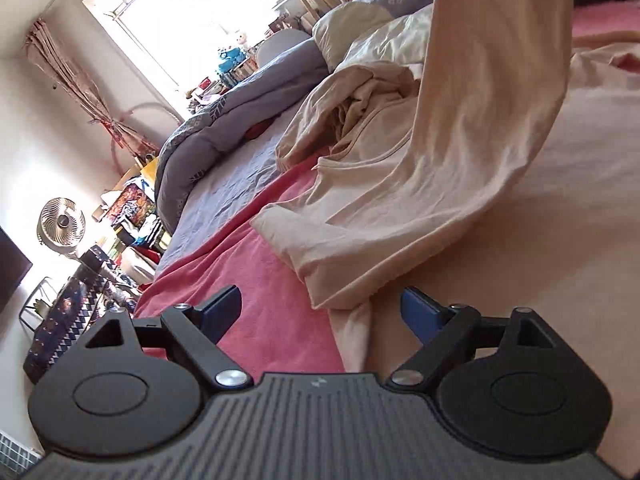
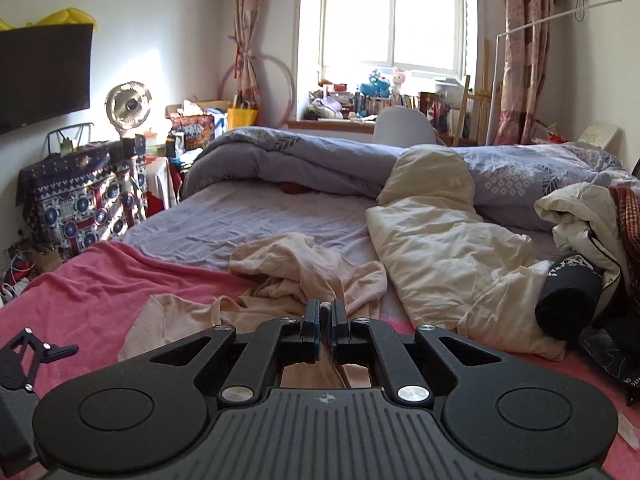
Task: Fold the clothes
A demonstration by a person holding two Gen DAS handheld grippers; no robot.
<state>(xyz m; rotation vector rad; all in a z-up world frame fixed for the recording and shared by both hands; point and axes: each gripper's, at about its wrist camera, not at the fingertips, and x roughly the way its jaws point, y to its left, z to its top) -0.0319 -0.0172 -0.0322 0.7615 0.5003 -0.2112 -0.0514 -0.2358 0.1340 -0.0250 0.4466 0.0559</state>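
1. A pale peach, thin knit garment [image 1: 420, 184] is spread partly flat on a pink-red terry blanket [image 1: 248, 280] that covers the near end of the bed; its far part is bunched against a cream crumpled quilt [image 2: 444, 240].
2. The right gripper [image 2: 326, 316] is seen with its jaws brought almost together, and a fold of the peach cloth is pinched between them; in the left wrist view a long strip of the same cloth is seen rising out of the top of the frame, which suggests that a part, possibly a sleeve or a side edge, is lifted by this grip.
3. The left gripper [image 1: 320, 312] is held with its jaws spread wide and nothing is between them; it is pointed at the near corner of the garment, just short of it.
4. The step in hand is judged to be the laying-out or the first fold, with one part raised and the other not yet gripped.
5. For the next move, the near free corner would need to be taken by the wide jaws, only one layer being caught and the blanket beneath left out.
6. The cloth is judged limp and prone to sag if it is pulled unevenly.
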